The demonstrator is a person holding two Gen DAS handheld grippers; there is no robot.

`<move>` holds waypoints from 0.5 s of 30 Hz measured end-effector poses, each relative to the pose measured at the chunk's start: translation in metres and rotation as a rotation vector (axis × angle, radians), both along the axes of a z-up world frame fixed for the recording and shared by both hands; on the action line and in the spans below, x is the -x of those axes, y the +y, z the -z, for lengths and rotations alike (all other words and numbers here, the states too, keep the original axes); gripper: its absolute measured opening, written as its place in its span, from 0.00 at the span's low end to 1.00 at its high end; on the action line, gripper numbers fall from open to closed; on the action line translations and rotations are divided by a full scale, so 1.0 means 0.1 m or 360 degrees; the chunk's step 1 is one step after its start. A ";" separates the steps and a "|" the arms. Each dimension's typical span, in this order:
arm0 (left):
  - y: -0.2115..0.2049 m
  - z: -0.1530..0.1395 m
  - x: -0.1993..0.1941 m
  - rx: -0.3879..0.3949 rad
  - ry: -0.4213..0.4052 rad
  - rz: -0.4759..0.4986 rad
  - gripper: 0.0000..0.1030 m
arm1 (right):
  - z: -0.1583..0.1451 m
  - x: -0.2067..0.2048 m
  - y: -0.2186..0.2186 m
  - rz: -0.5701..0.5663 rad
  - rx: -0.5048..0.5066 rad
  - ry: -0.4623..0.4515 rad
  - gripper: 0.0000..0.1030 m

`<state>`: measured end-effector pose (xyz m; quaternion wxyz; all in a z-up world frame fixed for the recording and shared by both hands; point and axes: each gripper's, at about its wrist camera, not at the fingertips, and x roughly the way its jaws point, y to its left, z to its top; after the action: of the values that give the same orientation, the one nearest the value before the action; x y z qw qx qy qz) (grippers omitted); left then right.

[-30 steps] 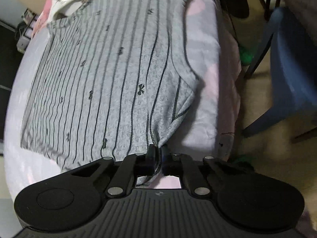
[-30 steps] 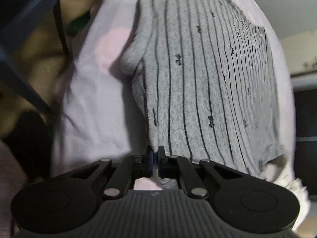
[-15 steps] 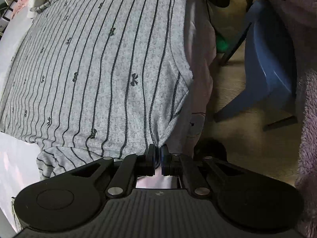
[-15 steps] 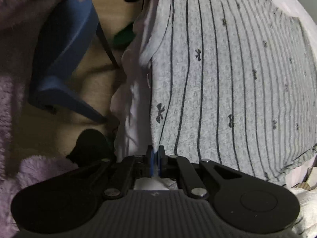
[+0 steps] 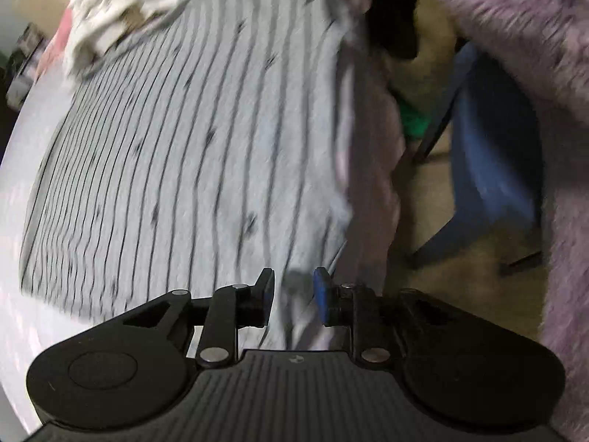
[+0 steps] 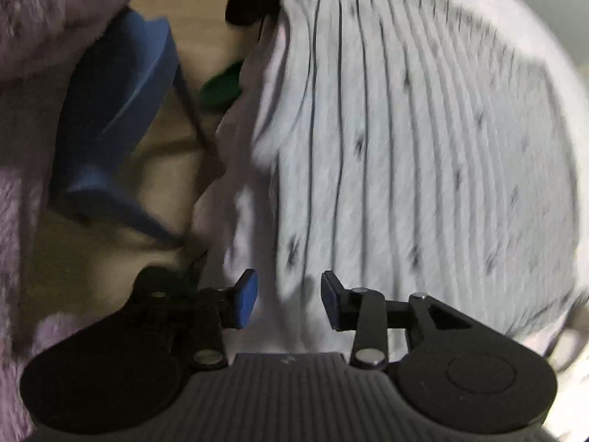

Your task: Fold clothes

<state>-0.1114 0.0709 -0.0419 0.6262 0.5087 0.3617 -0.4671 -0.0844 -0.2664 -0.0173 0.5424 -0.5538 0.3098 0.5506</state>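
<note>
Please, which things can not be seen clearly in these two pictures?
- Striped shirt: small dark marks smeared by blur, both views.
- Left claw, right claw, both opening: shirt edge below blurred; contact unclear.
- White cloth: blurred, cut off by top edge.
- Blue chair: partly hidden by pink fleece.

My left gripper [image 5: 293, 296] is opening, pads clear of the striped shirt [image 5: 191, 154] edge between them. A blue chair [image 5: 493, 169] stands right of the shirt, white cloth [image 5: 121, 3] beyond it.

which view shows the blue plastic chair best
The right wrist view: the blue plastic chair shows its curved seat and a dark leg. The left wrist view shows it too, blurrier and partly behind fuzzy pink fabric.
</note>
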 end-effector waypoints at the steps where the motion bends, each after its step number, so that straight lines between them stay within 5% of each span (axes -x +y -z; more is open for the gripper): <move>1: -0.04 0.01 0.04 -0.0004 0.0012 0.0044 0.21 | -0.01 0.00 0.06 -0.0038 -0.0037 -0.0025 0.40; 5: -0.10 0.26 0.16 -0.0049 -0.0007 0.0192 0.21 | -0.02 0.21 0.20 -0.0216 -0.0130 -0.0087 0.38; 15: -0.21 0.70 0.26 -0.0190 -0.0208 0.0462 0.21 | 0.58 0.43 0.40 -0.0512 -0.0074 -0.0375 0.31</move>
<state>-0.1371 0.0497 -0.1116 0.5432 0.6212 0.2699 -0.4962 -0.1276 -0.2266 -0.0751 0.4926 -0.6441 0.1390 0.5685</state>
